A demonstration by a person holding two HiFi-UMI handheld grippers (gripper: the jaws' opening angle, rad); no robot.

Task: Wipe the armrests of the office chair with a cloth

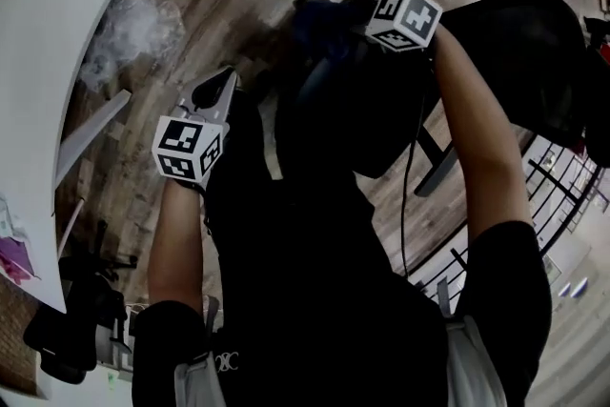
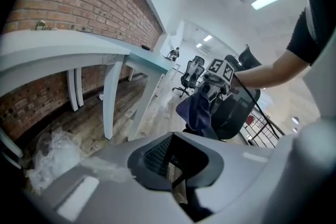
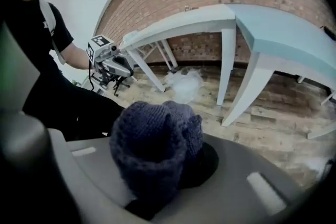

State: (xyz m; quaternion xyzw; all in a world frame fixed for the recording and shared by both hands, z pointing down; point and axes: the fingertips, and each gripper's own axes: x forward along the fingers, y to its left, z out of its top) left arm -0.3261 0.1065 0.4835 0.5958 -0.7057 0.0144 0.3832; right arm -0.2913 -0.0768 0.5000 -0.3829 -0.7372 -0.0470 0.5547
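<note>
One claw is loaded: the right claw (image 2: 209, 91) clamps the bunched purple cloth (image 3: 152, 149), the left claw (image 1: 217, 92) is closed on nothing. Wiping seems not yet begun; the cloth must next reach an armrest of the office chair (image 1: 519, 52) just beyond it

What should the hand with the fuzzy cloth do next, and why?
Probably bring the right gripper down to the black chair: it clamps the purple cloth up in the air, apparently touching nothing, and wiping needs contact.
</note>
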